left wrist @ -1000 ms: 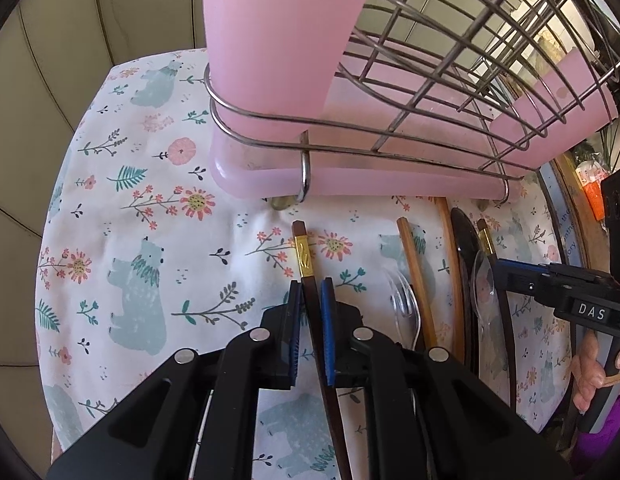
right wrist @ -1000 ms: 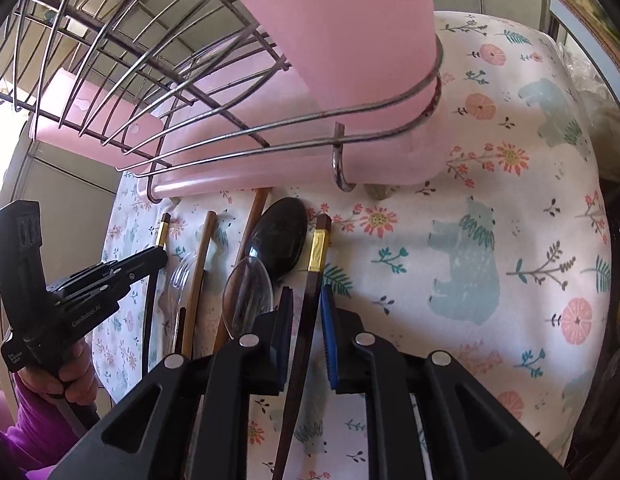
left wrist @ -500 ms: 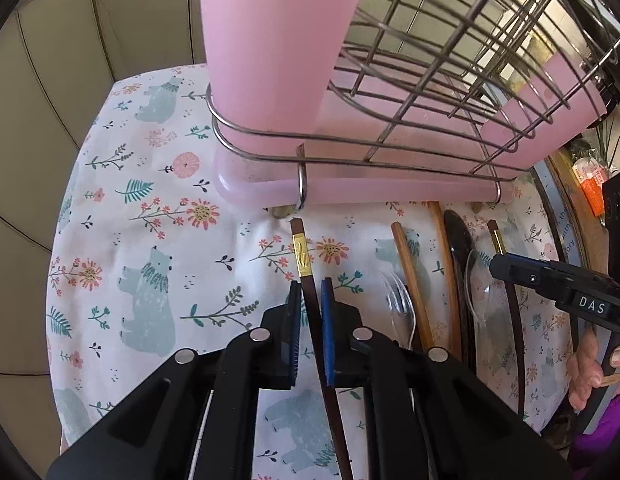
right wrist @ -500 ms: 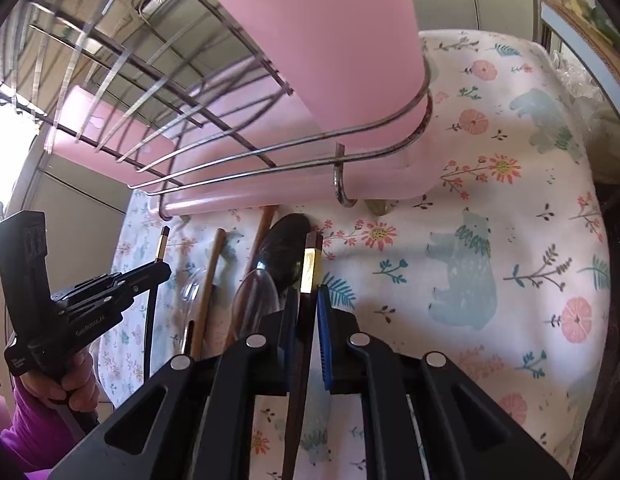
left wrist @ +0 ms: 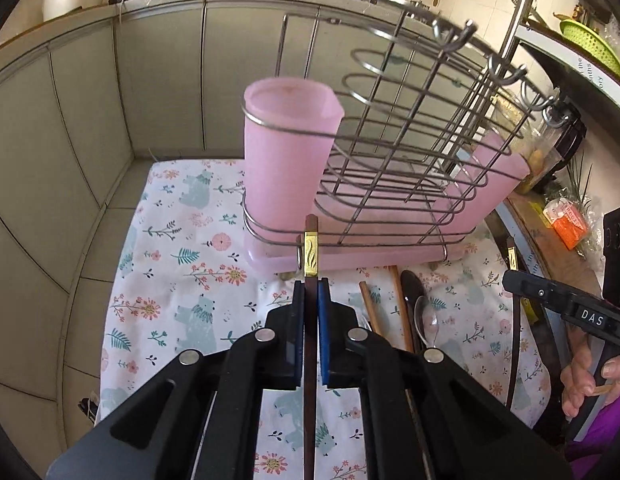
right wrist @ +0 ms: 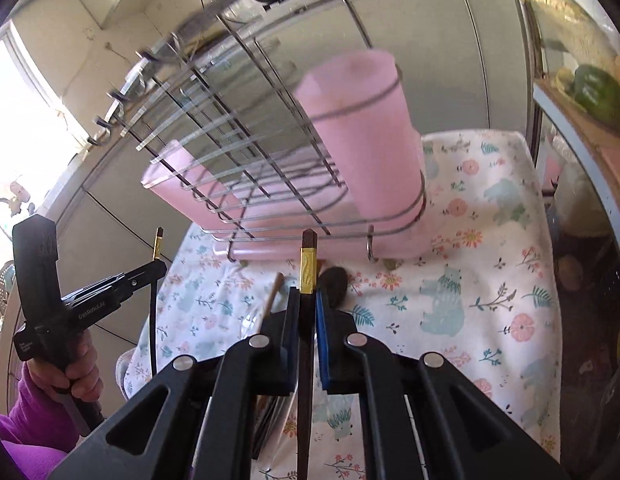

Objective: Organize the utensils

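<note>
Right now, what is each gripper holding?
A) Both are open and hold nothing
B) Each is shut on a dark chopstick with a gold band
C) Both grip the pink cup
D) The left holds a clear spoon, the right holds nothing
B: the left gripper is clamped on a gold-banded chopstick, and the right gripper on another gold-banded chopstick, both raised in front of the wire rack.

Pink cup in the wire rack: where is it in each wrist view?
Left wrist: pink cup sits upper centre, at the left end of the wire rack, above the left tongs.
Right wrist: pink cup sits upper centre-right, at the rack's right end.
Shared landmark: floral bear tablecloth.
</note>
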